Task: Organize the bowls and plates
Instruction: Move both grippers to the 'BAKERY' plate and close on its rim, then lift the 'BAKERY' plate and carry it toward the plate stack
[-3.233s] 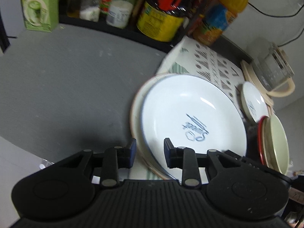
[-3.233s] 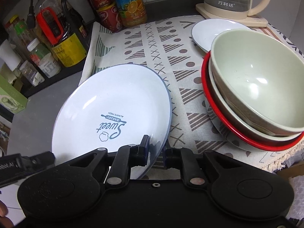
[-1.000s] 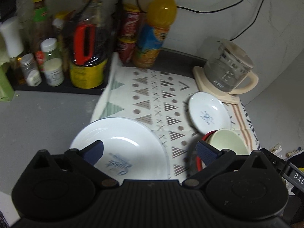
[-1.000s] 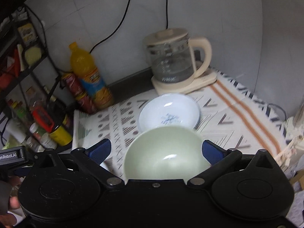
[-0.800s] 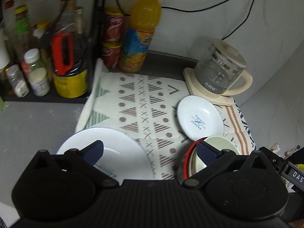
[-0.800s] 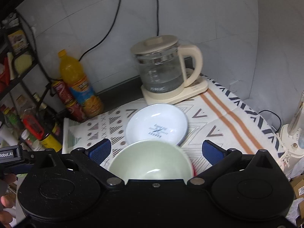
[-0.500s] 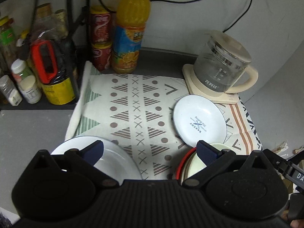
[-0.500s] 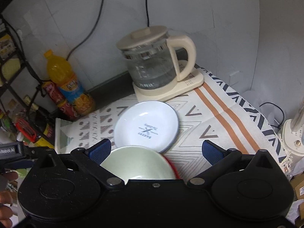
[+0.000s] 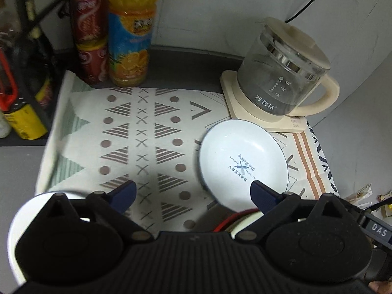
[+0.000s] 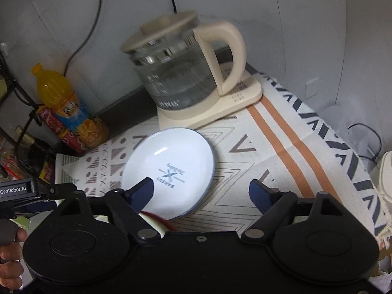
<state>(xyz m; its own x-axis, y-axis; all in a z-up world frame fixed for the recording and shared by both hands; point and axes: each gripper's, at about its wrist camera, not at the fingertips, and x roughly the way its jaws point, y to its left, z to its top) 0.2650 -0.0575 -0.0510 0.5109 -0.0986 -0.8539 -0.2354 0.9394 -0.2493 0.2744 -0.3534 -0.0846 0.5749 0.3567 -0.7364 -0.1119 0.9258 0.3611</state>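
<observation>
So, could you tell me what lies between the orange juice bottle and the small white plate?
Only bare patterned cloth lies between the juice bottle and the small white plate; nothing stands on that stretch. The left wrist view shows it best.

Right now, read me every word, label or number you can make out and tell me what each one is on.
"BAKERY": small white plate, printed in its middle; the smaller lines around it are too small to read.
"万利达": glass kettle, low on its side; the scale marks above it are too small.
"DAS": tag on the other gripper, cut off at the picture's edge.
"GenRobot.AI": tag on the other gripper.
Juice bottle and red cans: labels blurred, unreadable.
</observation>
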